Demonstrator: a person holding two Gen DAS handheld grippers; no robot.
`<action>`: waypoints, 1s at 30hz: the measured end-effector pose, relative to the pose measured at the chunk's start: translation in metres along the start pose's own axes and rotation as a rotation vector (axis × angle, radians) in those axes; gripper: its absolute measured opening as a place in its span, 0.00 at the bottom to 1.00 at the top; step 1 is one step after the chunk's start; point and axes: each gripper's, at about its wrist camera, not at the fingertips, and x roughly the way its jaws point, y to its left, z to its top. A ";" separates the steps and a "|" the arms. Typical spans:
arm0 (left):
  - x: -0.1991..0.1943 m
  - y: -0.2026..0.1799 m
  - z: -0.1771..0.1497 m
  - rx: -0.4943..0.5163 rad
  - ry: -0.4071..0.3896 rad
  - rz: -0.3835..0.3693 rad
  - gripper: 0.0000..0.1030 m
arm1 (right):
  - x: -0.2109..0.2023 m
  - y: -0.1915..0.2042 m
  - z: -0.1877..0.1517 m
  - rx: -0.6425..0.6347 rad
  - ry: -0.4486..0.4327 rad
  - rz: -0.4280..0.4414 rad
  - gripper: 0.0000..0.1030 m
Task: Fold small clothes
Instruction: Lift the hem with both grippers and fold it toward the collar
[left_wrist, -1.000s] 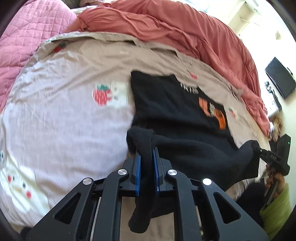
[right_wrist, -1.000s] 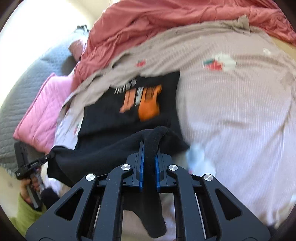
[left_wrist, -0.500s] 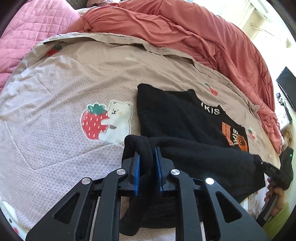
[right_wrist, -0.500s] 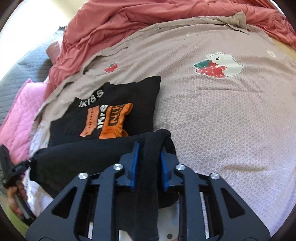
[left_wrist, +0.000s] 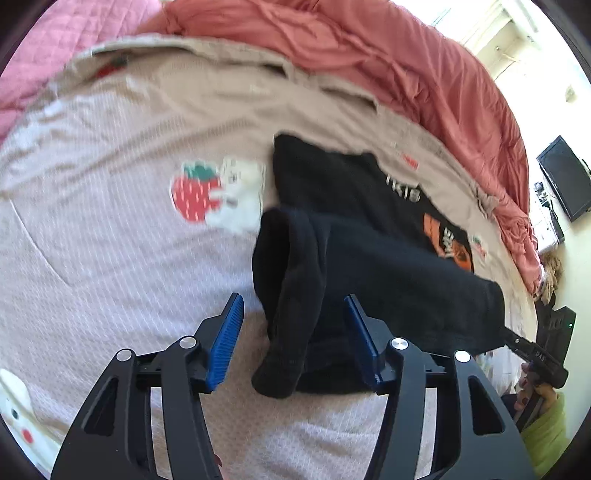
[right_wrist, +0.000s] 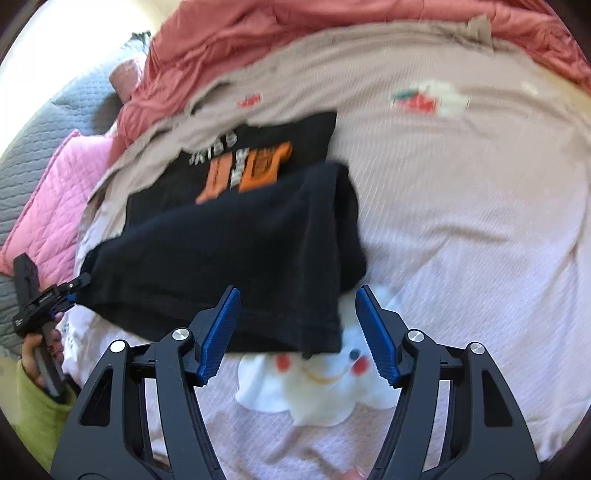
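Black garment (left_wrist: 369, 266), orange print: released a moment ago, folded edge dropped over its lower half on the bed (left_wrist: 110, 258). Left gripper (left_wrist: 293, 336) and right gripper (right_wrist: 297, 325) opening, nothing pinched. One fold judged laid.

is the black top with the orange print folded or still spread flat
Folded partway: the black knit top with the orange print has its near half doubled over onto itself, hiding part of the orange print, on the beige strawberry bedsheet.
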 end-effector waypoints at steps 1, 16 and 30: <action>0.003 0.001 -0.001 -0.010 0.013 -0.011 0.53 | 0.002 0.001 -0.001 -0.002 0.008 -0.006 0.56; -0.019 -0.016 0.004 0.065 -0.007 -0.026 0.09 | -0.009 0.005 0.008 -0.016 -0.077 0.115 0.06; 0.004 -0.011 0.070 -0.074 -0.090 -0.059 0.09 | 0.014 0.001 0.096 0.000 -0.228 0.216 0.06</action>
